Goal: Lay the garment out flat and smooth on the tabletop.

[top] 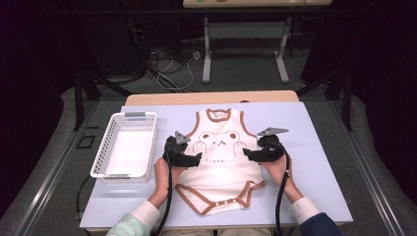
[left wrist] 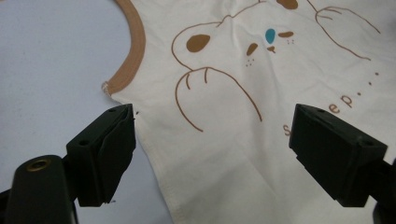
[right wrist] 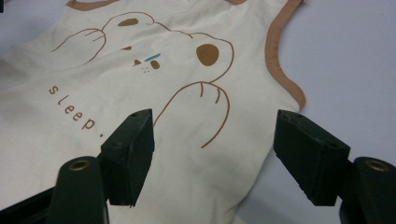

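A cream sleeveless baby bodysuit (top: 221, 162) with brown trim and a bear drawing lies flat on the table, neck away from me. My left gripper (top: 196, 159) hovers at its left side edge, jaws wide open, nothing between them. In the left gripper view the bodysuit (left wrist: 243, 140) side seam runs between the spread jaws of the left gripper (left wrist: 212, 149). My right gripper (top: 247, 154) sits at the right side edge, also open. The right gripper view has the bodysuit (right wrist: 154, 93) armhole trim and edge between the jaws of the right gripper (right wrist: 215, 154).
A white plastic basket (top: 126, 145) stands empty at the left of the table (top: 314, 147), close to my left hand. Bare pale-blue tabletop lies right of the garment. Beyond the far edge are cables and a metal table frame on the floor.
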Tool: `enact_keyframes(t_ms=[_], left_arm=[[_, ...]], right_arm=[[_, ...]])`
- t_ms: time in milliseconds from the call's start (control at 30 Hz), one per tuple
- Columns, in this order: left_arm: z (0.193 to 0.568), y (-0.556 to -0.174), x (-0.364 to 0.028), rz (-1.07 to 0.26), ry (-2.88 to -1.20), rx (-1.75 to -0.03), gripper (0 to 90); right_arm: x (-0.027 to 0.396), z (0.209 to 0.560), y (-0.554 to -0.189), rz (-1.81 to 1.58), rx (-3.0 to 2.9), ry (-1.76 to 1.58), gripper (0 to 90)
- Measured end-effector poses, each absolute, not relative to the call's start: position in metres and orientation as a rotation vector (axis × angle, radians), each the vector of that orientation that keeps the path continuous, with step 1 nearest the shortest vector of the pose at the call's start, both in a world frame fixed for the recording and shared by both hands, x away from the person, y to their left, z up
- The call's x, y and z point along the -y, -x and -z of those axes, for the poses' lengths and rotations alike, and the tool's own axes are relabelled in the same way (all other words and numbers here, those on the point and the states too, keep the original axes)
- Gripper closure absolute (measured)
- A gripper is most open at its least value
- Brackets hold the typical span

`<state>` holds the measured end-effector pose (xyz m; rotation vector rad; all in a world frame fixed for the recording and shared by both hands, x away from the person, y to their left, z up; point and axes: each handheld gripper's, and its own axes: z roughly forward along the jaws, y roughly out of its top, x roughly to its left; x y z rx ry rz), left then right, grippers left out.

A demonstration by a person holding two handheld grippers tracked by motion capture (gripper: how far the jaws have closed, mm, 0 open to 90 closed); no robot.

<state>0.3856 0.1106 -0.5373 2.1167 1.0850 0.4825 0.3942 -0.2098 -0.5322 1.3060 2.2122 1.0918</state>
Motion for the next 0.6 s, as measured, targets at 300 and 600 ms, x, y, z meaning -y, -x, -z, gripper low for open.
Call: enact_keyframes(t_ms=[300, 600], left_arm=[[0.541, -0.371, -0.117, -0.439, -2.115, -1.066, 7.2], [0.544, -0.365, -0.123, -0.402, -2.145, -1.071, 1.4]], right_arm=[[0.214, 0.532, -0.386, -1.112, -2.256, -1.3, 24.5], [0.22, 0.528, -0.378, -1.14, -2.261, -1.286, 28.6]])
